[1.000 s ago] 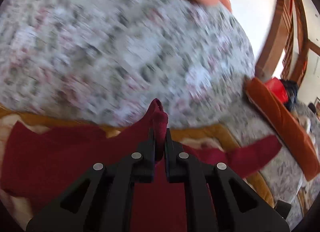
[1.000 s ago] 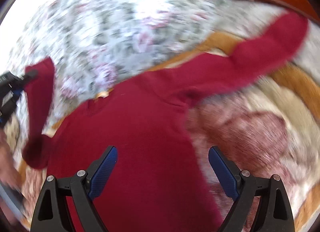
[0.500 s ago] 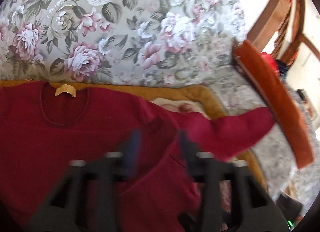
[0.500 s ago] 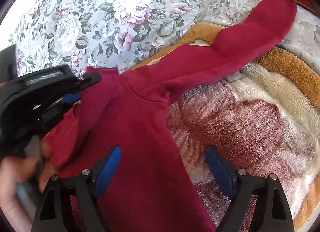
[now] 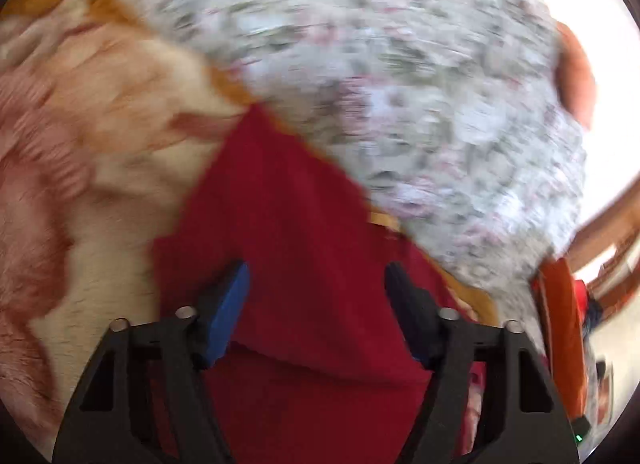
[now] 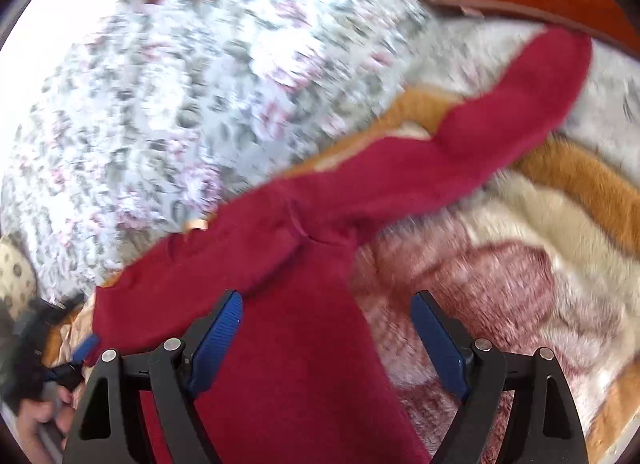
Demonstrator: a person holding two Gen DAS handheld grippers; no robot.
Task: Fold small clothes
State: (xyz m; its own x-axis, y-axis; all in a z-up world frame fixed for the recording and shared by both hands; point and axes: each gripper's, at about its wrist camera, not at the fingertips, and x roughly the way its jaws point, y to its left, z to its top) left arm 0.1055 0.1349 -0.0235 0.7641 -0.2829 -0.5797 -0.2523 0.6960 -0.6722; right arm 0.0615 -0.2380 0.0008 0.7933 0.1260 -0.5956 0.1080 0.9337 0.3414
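Dark red long-sleeved top [image 6: 296, 304] spread on a fleece blanket [image 6: 540, 304]

One sleeve lies folded across its chest; the other stretches straight out past the blanket's orange border. Its collar, with a tan label, lies at that border.

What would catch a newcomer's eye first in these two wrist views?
The dark red top dominates, spread on a fleecy cream-and-orange blanket, one sleeve stretched toward the upper right and the other already folded across the body. Behind it rises a blurred floral cushion. The right gripper hangs open over the top's edge.
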